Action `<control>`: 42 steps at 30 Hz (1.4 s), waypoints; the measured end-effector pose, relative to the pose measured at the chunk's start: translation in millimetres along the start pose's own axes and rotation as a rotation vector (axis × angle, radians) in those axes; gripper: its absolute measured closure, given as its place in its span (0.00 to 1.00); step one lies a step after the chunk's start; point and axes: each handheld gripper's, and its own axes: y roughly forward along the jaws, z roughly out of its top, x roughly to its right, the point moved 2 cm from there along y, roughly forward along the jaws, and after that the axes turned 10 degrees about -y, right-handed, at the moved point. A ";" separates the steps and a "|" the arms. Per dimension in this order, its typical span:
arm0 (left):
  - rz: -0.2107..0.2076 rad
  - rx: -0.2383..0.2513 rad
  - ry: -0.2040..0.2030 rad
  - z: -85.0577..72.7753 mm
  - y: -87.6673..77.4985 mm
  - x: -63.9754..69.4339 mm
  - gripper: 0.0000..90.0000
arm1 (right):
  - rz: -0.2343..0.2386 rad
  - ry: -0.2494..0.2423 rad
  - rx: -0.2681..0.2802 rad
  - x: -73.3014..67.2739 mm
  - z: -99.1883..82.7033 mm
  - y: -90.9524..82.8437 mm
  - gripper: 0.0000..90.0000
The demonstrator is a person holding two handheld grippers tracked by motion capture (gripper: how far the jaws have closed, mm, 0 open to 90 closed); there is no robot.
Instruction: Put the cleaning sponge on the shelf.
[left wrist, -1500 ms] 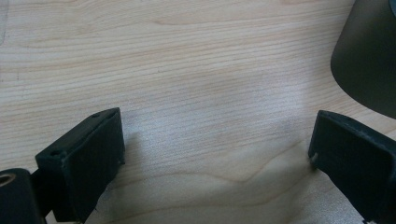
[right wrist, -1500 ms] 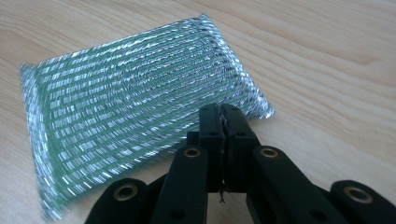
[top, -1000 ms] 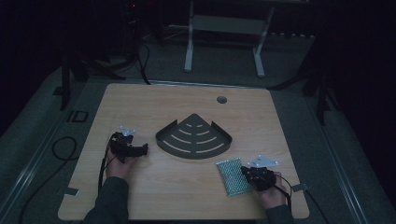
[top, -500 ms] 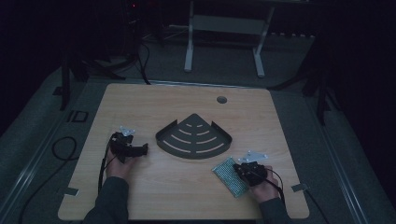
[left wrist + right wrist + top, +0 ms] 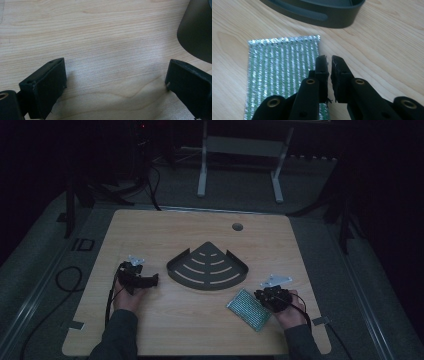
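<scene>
silver-green ribbed scrub pad (image 5: 279, 72), rectangular, flat on table (image 5: 165, 320), just beside dark corner tray (image 5: 208, 268).

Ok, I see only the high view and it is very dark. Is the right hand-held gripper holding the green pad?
Observer: No. The right hand-held gripper shows a narrow gap. Its jaws have just been opening and nothing is between them.
Operator: Where is the pad, then?
Observer: The green pad lies flat on the table, with its edge running under one jaw tip.
Operator: And the left one?
Observer: The left hand-held gripper is wide open over bare wood, with the dark tray just beyond one jaw.
</scene>
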 end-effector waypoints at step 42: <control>0.000 0.001 -0.001 0.0 0.1 0.1 0.04 | 0.287 0.005 -0.183 24.1 10.7 13.7 0.82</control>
